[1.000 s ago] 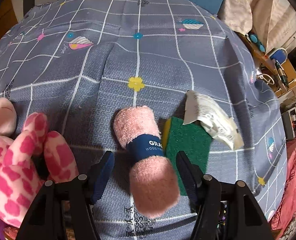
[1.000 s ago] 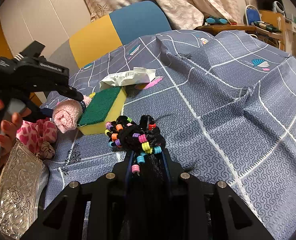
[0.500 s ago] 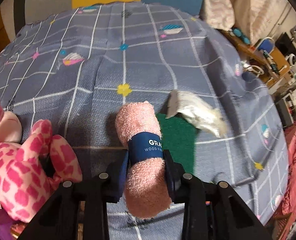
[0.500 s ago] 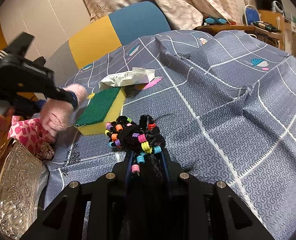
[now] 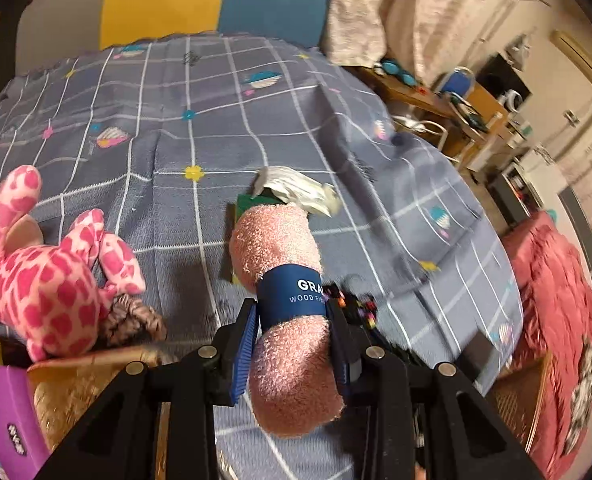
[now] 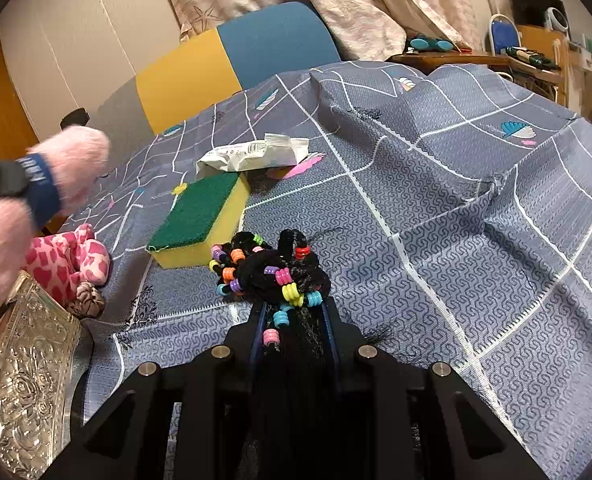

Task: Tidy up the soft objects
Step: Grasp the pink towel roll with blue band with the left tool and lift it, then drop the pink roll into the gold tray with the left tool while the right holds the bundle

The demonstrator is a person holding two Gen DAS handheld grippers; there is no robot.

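Fluffy pink towel roll [image 5: 280,248]; rough green sponge [image 6: 200,212]; shiny embossed metal tray [image 6: 24,360].

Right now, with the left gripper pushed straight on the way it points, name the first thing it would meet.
Probably the green-topped sponge lying on the bedspread, just beyond the far end of the rolled pink towel in the left gripper's jaws; depth is unclear.
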